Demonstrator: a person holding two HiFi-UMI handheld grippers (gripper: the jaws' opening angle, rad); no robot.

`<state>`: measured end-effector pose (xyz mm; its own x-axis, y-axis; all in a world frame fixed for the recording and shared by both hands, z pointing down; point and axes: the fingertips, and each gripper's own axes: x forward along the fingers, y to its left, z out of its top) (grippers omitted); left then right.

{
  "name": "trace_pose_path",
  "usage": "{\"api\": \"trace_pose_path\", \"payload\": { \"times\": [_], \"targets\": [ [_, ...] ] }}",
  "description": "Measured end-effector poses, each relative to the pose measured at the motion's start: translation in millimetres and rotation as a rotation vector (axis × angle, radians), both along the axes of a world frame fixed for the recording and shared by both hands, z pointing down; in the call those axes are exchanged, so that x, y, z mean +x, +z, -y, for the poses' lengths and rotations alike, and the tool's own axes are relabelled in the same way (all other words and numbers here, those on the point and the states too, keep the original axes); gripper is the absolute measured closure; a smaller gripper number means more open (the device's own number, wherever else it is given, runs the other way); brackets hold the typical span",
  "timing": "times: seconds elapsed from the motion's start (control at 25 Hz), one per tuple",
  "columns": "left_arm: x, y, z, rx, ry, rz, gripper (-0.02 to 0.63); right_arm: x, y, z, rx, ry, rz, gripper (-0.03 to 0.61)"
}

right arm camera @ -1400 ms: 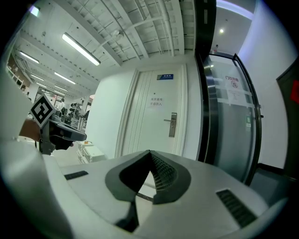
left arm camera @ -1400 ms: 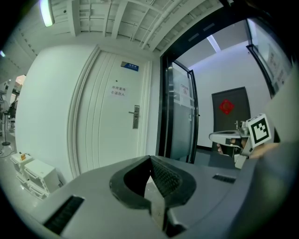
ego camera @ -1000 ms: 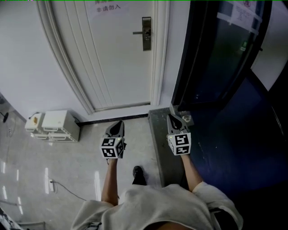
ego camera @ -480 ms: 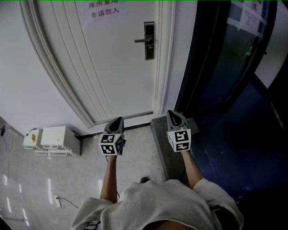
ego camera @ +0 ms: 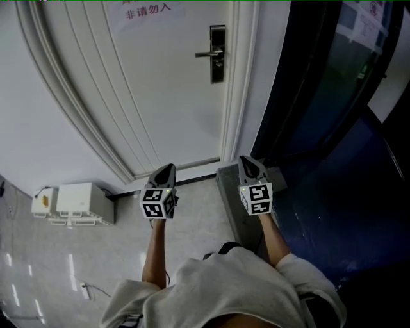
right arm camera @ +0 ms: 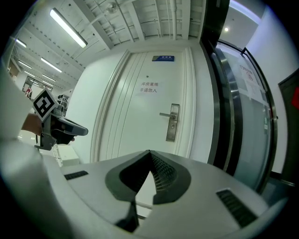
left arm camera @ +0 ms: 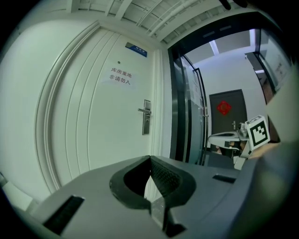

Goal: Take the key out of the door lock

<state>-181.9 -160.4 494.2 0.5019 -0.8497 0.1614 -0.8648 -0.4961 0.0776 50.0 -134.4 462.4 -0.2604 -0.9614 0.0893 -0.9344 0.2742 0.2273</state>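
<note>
A white door (ego camera: pixel 166 83) stands ahead, with a metal lock plate and lever handle (ego camera: pixel 217 54) near its right edge. The same lock plate (left arm camera: pixel 146 117) shows in the left gripper view, and the plate (right arm camera: pixel 173 122) in the right gripper view. The key is too small to make out. My left gripper (ego camera: pixel 166 172) and right gripper (ego camera: pixel 247 163) are held side by side, pointing at the door and well short of the lock. Both are shut with nothing between the jaws.
A paper notice (ego camera: pixel 146 9) is stuck high on the door. A white box unit (ego camera: pixel 70 204) sits on the floor at the left wall. Dark glass panels (ego camera: pixel 320 96) run along the right, with a grey threshold strip (ego camera: pixel 234 211) below my right arm.
The door and lock have grown larger and moved down in the head view as I walk toward them. Both grippers keep their shut pose side by side.
</note>
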Motion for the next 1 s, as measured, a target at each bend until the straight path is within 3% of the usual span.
{"api": "trace_pose_path", "payload": {
  "times": [0.48, 1.0],
  "targets": [
    [25.6, 15.3, 64.4, -0.027, 0.012, 0.003, 0.595, 23.5, 17.2, 62.5, -0.022, 0.009, 0.014, 0.555],
    [58.1, 7.1, 217.6, -0.028, -0.033, 0.015, 0.595, 49.0, 6.2, 229.7, -0.007, -0.053, 0.026, 0.555]
  ]
}}
